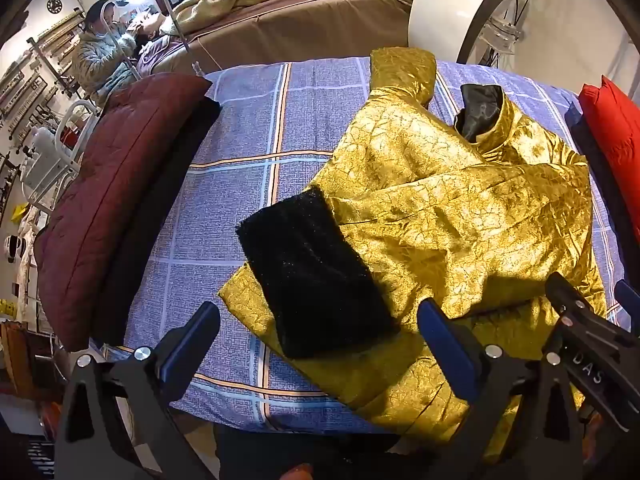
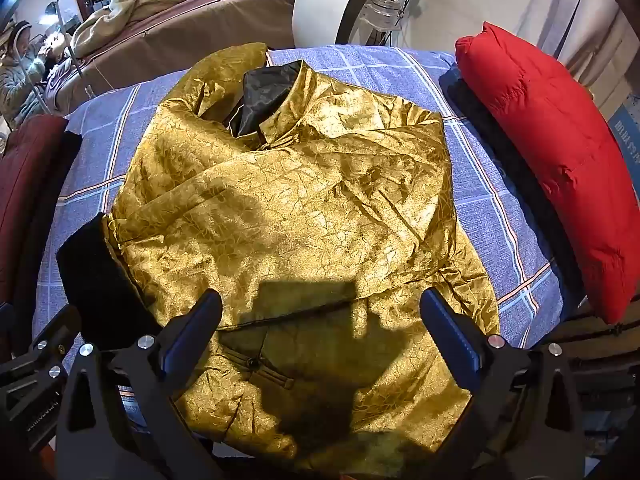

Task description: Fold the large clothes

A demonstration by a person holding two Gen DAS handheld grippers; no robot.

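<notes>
Left gripper [image 1: 320, 328]: jaws spread wide, nothing between, hanging over the black cuff [image 1: 316, 276]; right gripper [image 2: 320, 328]: jaws spread wide, empty, above the hem of the jacket [image 2: 304, 200]; jacket: gold, crinkled, lying partly folded in the middle of the checked sheet [image 1: 248, 128], one sleeve crossed over the body, black lining showing at the collar [image 2: 266, 96]; maroon cushion [image 1: 104, 192] at the sheet's left edge; red cushion [image 2: 548, 152] at its right.

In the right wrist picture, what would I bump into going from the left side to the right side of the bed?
Dark red quilt → black furry cuff → gold jacket → bare checked blue sheet → red puffy jacket.
</notes>
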